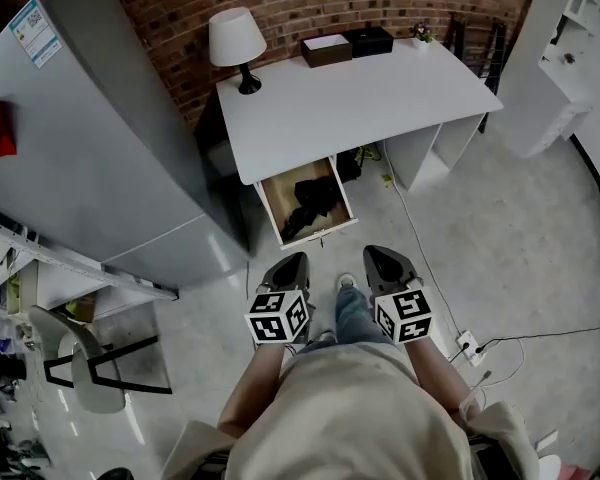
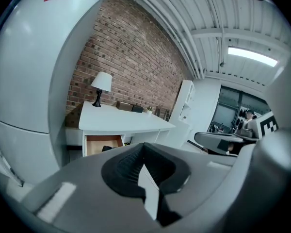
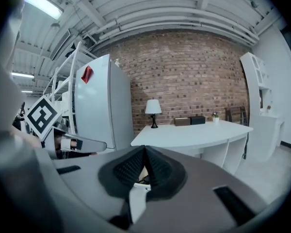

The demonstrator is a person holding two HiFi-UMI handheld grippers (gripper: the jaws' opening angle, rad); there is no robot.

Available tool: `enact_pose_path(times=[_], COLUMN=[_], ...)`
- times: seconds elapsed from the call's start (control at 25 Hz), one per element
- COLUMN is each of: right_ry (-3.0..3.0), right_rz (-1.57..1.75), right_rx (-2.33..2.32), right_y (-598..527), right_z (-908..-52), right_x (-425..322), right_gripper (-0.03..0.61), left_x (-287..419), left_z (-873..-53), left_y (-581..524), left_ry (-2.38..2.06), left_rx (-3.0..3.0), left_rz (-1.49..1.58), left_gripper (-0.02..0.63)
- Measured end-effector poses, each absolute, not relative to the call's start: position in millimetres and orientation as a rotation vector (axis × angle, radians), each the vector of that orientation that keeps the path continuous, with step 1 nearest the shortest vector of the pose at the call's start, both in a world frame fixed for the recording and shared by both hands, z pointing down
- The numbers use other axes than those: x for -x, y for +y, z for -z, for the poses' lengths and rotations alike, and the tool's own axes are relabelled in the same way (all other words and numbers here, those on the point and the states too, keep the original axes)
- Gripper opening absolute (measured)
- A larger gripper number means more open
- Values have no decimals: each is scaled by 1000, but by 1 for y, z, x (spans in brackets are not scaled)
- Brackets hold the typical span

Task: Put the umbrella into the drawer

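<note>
We judge the task all but done: the umbrella (image 1: 310, 206) lies in the open drawer (image 1: 272, 200) under the surface (image 1: 360, 98), at 12 o'clock. The left tongs (image 1: 296, 261) and right tongs (image 1: 378, 256) are pressed together, empty. Perhaps the drawer remains to shut.

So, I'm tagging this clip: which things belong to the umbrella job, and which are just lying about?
Job: umbrella, lying in the open drawer; left gripper, right gripper, both shut, empty.
Lying about: lamp, brown box, black box, small plant, fridge.
</note>
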State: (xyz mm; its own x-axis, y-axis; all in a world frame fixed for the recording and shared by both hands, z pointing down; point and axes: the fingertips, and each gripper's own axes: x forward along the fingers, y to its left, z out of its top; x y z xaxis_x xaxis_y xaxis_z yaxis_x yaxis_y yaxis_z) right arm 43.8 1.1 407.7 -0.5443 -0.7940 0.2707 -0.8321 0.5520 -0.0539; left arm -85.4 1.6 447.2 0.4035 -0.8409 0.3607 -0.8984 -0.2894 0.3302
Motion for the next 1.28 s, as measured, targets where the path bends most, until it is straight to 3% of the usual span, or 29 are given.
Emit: enact_pose_path(times=[1.28], right_ry=[-2639], right_rz=[-145], right_rx=[-1312], right_y=[7], right_z=[-379], right_x=[-20], right_gripper=[2], left_x=[99], left_z=[-422], left_y=[12], left_ry=[-1475], left_rx=[-2221], left_rz=[-111], left_gripper=[12])
